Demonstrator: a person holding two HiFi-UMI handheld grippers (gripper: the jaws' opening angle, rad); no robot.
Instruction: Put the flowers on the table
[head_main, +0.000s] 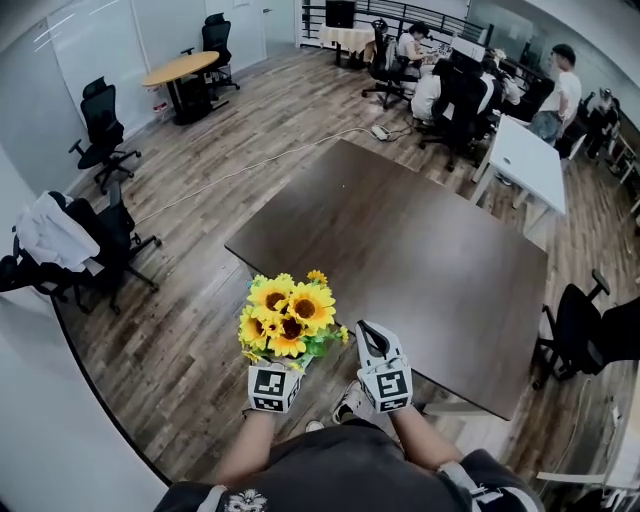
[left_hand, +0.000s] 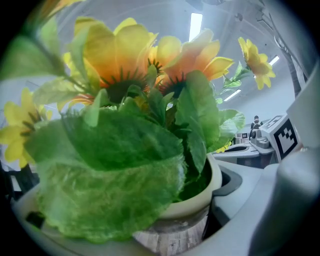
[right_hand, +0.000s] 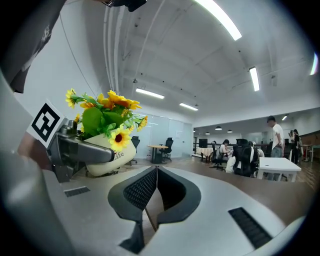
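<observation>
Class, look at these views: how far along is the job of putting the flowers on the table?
Done: the pot of sunflowers is lifted, clamped in the left hand-held gripper. In hand: it hangs by the near edge of the table, apparently not resting on it. Left: set it down and let go. The right hand-held gripper is shut, empty.

Dark brown table (head_main: 420, 260) (on wooden floor (head_main: 200, 340))

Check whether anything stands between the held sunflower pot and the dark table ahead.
Nothing visible does: the left claw holds the sunflower pot just short of the dark table, whose top lies bare.
</observation>
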